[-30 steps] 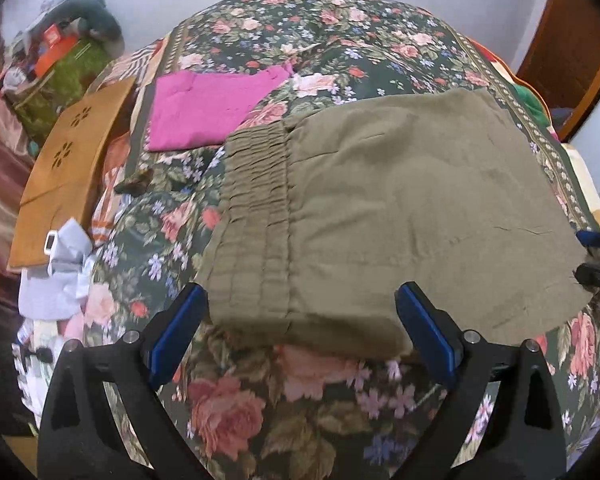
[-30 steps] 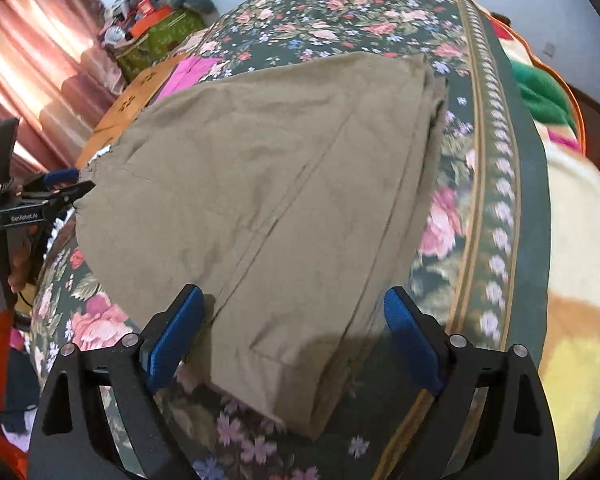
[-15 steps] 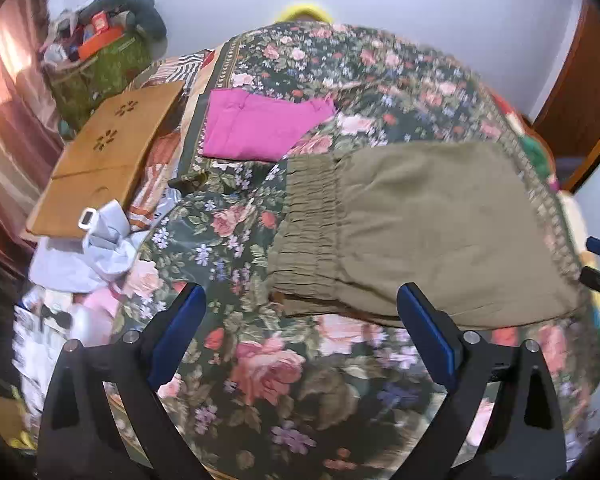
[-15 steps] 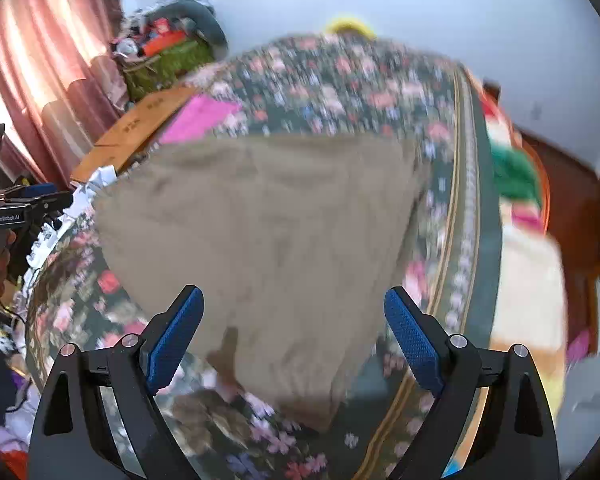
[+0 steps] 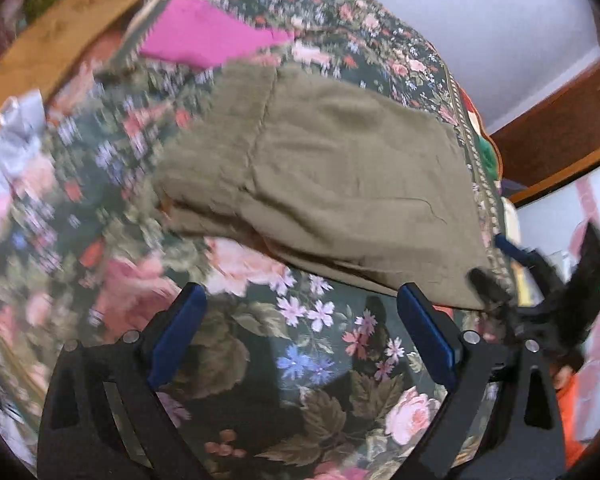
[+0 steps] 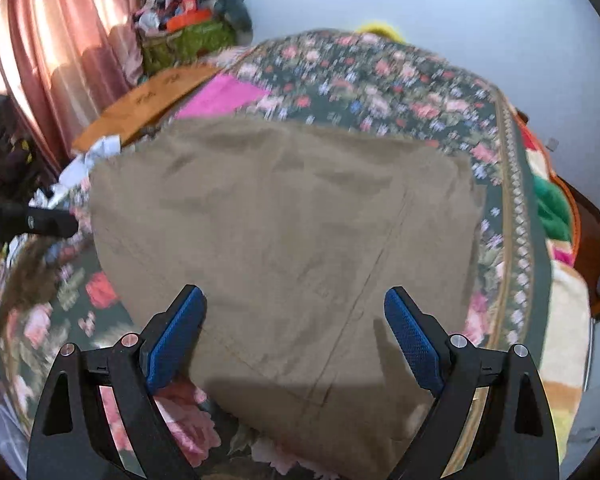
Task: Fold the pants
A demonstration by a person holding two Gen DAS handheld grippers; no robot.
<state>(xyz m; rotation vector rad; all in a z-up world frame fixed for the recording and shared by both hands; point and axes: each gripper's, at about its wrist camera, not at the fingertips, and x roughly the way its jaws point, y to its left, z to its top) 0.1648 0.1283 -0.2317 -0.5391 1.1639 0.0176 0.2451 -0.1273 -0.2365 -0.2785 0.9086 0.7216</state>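
Observation:
Olive-green pants (image 5: 332, 176) lie folded flat on a floral bedspread (image 5: 308, 360), the elastic waistband at their left end in the left wrist view. My left gripper (image 5: 300, 312) hovers open over bare bedspread just in front of the pants' near edge, nothing between its blue pads. In the right wrist view the same pants (image 6: 284, 232) fill the middle, and my right gripper (image 6: 296, 312) hangs open above their near corner without pinching the cloth. The right gripper also shows at the pants' right corner (image 5: 532, 280) in the left wrist view.
A folded pink garment (image 5: 208, 36) lies beyond the pants, next to a wooden board (image 5: 52, 44) at the bed's left edge. Crumpled white paper (image 6: 88, 160) lies nearby. Pink curtains (image 6: 52, 40), a cluttered green bag (image 6: 188, 40) and a colourful blanket (image 6: 552, 208) border the bed.
Both views have swung and blurred. The left gripper has rolled and pulled back from the waistband onto bare bedspread; the right gripper has backed off and risen, with more of the room visible.

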